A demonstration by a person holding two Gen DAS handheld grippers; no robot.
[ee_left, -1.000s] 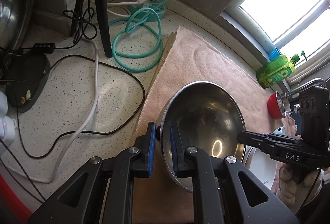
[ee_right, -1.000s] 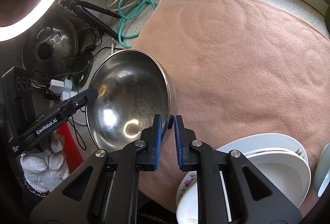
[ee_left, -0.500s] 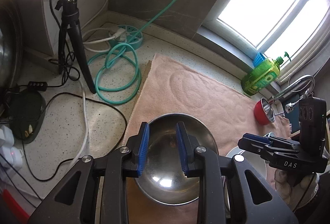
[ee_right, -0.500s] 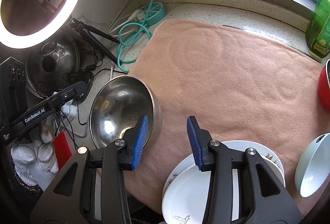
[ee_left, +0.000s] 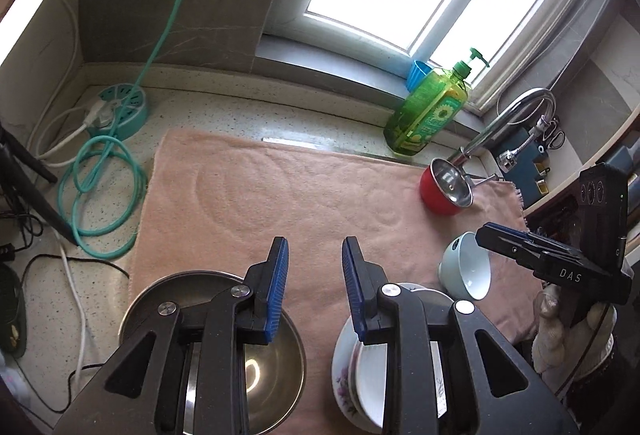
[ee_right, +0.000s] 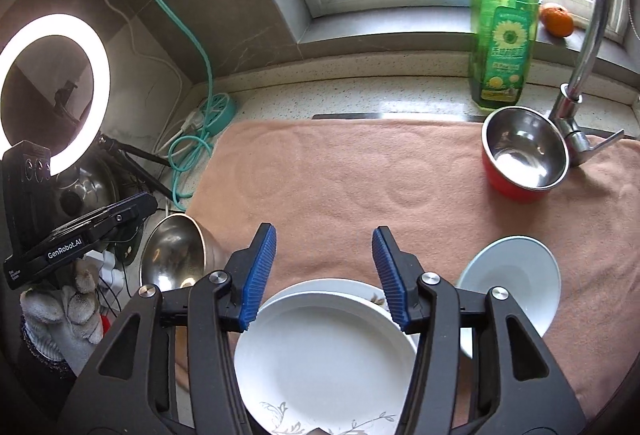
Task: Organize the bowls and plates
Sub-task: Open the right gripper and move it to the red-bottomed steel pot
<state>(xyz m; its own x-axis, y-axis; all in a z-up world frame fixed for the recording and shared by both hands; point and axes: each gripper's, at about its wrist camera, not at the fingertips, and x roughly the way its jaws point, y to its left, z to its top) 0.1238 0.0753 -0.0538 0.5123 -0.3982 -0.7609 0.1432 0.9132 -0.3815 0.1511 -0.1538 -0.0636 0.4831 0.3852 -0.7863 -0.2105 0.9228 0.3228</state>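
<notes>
Steel bowl (ee_left: 212,347) sits below the left tool (ee_left: 314,285), unheld.

"DAS" on right gripper (ee_left: 516,239); "GenRobot.AI" on left gripper (ee_right: 140,207).

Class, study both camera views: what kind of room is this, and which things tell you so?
Most likely a home kitchen counter beside a sink: a curved metal tap, a green dish soap bottle by the window, and stacked white plates on a pink drying mat.

Upright steel bowl (ee_left: 276,375) at pink towel's (ee_left: 288,195) left edge, beside stacked white plates (ee_right: 320,351).
</notes>
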